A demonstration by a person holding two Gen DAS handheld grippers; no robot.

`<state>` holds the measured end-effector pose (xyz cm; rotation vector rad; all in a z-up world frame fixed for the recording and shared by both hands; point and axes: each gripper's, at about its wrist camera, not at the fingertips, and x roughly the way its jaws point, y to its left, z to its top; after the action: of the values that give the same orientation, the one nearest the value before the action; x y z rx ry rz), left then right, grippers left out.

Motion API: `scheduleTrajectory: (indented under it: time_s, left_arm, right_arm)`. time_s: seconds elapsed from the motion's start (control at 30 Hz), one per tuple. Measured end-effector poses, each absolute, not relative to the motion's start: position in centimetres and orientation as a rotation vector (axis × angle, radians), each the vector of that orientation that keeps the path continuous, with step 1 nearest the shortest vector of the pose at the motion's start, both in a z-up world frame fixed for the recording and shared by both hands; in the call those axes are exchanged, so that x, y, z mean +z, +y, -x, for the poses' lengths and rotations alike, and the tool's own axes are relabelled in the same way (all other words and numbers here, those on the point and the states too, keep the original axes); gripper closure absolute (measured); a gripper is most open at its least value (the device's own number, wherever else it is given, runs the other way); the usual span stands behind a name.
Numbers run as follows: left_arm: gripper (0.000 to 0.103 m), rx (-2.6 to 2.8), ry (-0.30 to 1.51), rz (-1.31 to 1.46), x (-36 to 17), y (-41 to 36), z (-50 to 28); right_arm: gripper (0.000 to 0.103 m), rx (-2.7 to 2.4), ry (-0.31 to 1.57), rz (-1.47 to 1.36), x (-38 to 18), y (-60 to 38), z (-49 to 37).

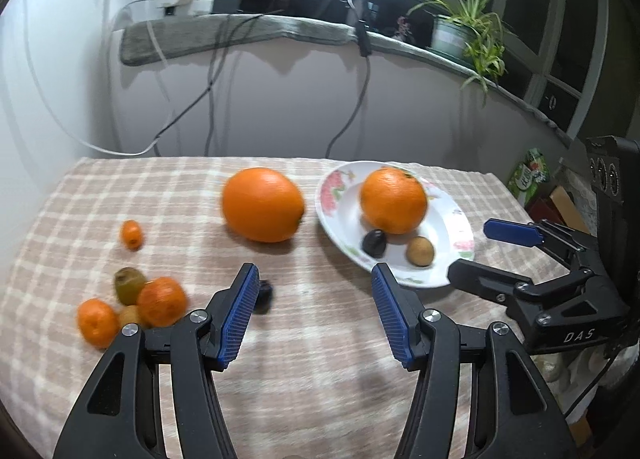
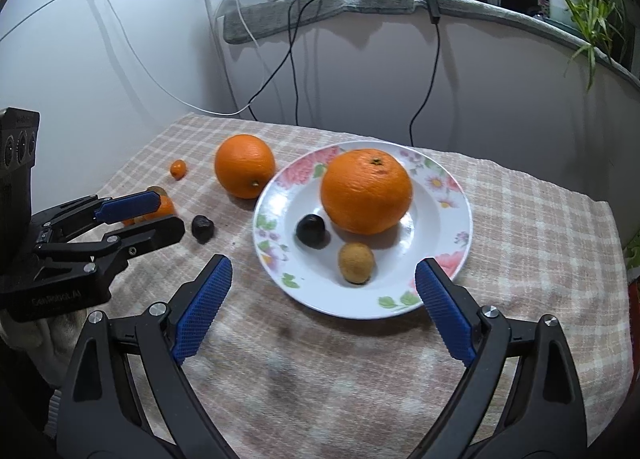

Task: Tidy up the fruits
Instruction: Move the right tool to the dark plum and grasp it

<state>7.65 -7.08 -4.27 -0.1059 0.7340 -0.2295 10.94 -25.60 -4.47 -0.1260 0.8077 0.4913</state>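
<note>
While both grippers hover above the beige-and-white checked tablecloth [image 2: 520,219], we log the layout from left. A cluster of two small orange mandarins [image 1: 162,301] and greenish-brown kiwis [image 1: 129,285] sits at the near left; a tiny orange kumquat [image 1: 131,234] lies apart behind it. Our left gripper [image 1: 312,315] has its jaws apart, empty, a dark round fruit [image 1: 264,295] just beside its left finger. A large orange [image 1: 262,203] rests on the cloth just left of the white floral plate [image 2: 448,195]. That plate holds a second large orange [image 2: 366,191], a dark plum-like fruit [image 2: 311,230] and a small brown fruit [image 2: 356,262]. Our right gripper [image 2: 322,299], jaws wide apart and empty, faces the plate. Behind: white wall, grey ledge [image 2: 360,3] with cables, potted spider plant [image 1: 468,31].
</note>
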Motion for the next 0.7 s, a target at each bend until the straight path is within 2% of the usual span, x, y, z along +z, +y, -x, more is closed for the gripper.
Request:
scheduleTrajectory:
  time_s: [0.7]
  left_arm:
    - [0.045,-0.009,0.742,0.190,-5.9,3.3,-4.3]
  right_arm:
    - [0.007,0.652,0.801,0.165,-4.7,-18.8,-10.3]
